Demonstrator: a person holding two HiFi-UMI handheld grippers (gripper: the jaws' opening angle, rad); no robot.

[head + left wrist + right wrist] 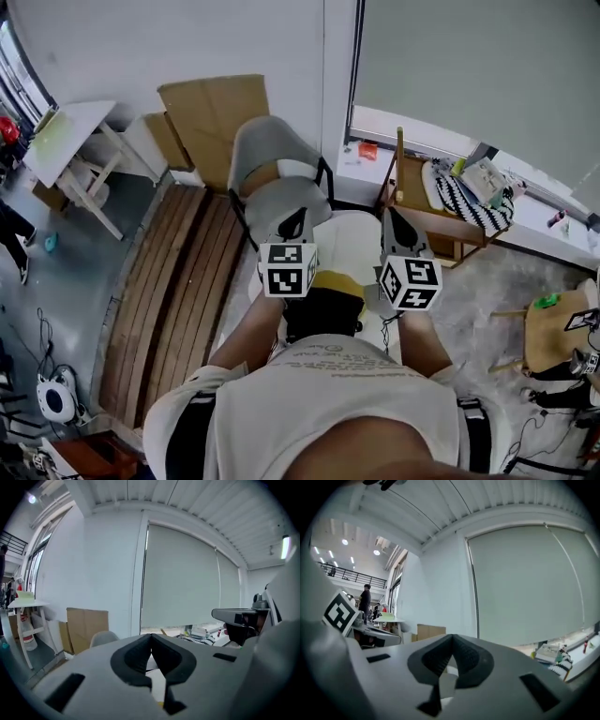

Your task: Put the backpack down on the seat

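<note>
A grey shell chair [274, 178] stands in front of me against the white wall, and its seat [286, 202] is bare. Black straps [195, 433] run over both of the person's shoulders; the backpack's body is hidden behind them. My left gripper [296, 223] and right gripper [390, 217] are raised side by side at chest height, pointing toward the chair. Both are shut with nothing between the pads, as seen at the left gripper [151, 638] and the right gripper [452, 638]. A black and yellow shape [326, 298] lies low between the marker cubes; what it is I cannot tell.
A round white surface [349, 239] sits just behind the grippers. Wooden planks [178, 281] lie on the floor at left, with cardboard [217, 112] against the wall. A white table [66, 141] stands far left, and a wooden table [412, 202] with a striped cloth at right.
</note>
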